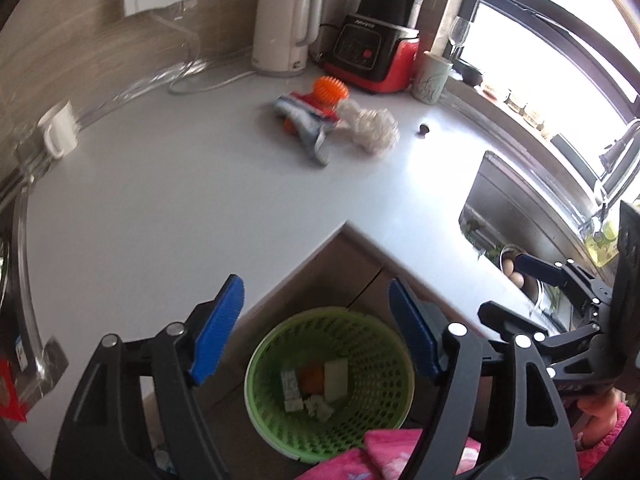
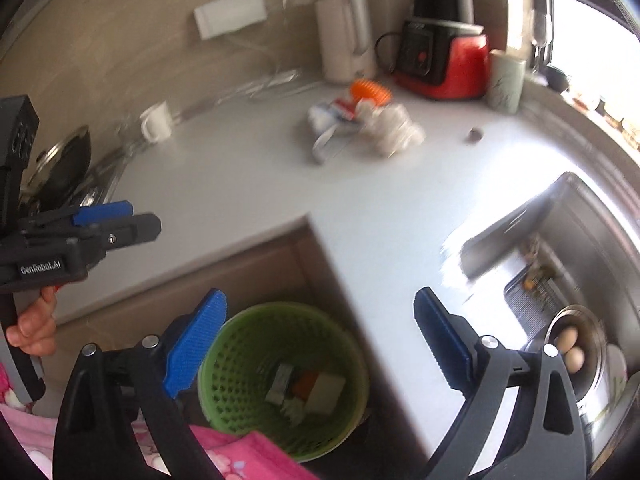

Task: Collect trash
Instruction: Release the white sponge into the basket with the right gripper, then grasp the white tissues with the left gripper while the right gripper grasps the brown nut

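Observation:
A green perforated basket (image 1: 376,336) stands on the floor below the counter corner; it also shows in the right wrist view (image 2: 248,344). It holds several scraps: a white block, an orange piece, a wrapper and crumpled paper. My left gripper (image 1: 316,332) is open and empty above the basket. My right gripper (image 2: 320,340) is open and empty above it too. On the counter lie a crumpled white tissue (image 1: 372,128), a striped wrapper (image 1: 308,116), an orange spiky ball (image 1: 330,90) and a small dark bit (image 1: 423,130).
A white kettle (image 1: 284,28), a red blender (image 1: 376,52) and a cup (image 1: 432,78) stand at the back. A white mug (image 1: 60,130) is at left. The sink (image 1: 516,216) is at right, with eggs (image 2: 570,346) in a bowl.

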Motion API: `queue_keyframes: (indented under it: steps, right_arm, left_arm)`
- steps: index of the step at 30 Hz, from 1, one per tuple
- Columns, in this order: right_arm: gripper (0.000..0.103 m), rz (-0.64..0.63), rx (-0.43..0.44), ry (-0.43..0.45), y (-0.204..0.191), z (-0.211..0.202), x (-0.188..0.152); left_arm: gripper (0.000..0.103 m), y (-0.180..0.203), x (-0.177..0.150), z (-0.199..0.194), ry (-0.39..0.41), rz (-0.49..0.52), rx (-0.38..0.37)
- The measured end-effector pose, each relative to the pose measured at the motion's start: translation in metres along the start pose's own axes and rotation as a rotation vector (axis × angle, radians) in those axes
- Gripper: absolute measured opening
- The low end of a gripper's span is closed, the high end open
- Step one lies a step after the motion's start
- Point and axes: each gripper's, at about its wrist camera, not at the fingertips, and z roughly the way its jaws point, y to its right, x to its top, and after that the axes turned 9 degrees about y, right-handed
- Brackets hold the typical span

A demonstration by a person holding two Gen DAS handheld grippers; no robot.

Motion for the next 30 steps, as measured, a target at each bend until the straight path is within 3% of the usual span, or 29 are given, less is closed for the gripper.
queue_keyframes:
  steps: [7, 14, 22, 30]
  right_arm:
    - [0.097, -0.008, -0.049, 0.049, 0.059, 0.005, 0.039]
    - [0.101, -0.019, -0.066, 0.064, 0.123, 0.031, 0.072]
    - [0.101, -0.041, -0.053, 0.065, 0.183, 0.077, 0.111]
    - [0.101, -0.057, -0.019, 0.025, 0.228, 0.138, 0.136]
  left_arm:
    - [0.078, 0.045, 0.049, 0.041, 0.048, 0.026, -0.023]
    - [0.086, 0.083, 0.094, 0.104, 0.046, 0.019, -0.023]
    - [0.095, 0.102, 0.129, 0.172, 0.003, -0.013, 0.015]
    - [0.095, 0.111, 0.147, 0.230, -0.052, -0.057, 0.047]
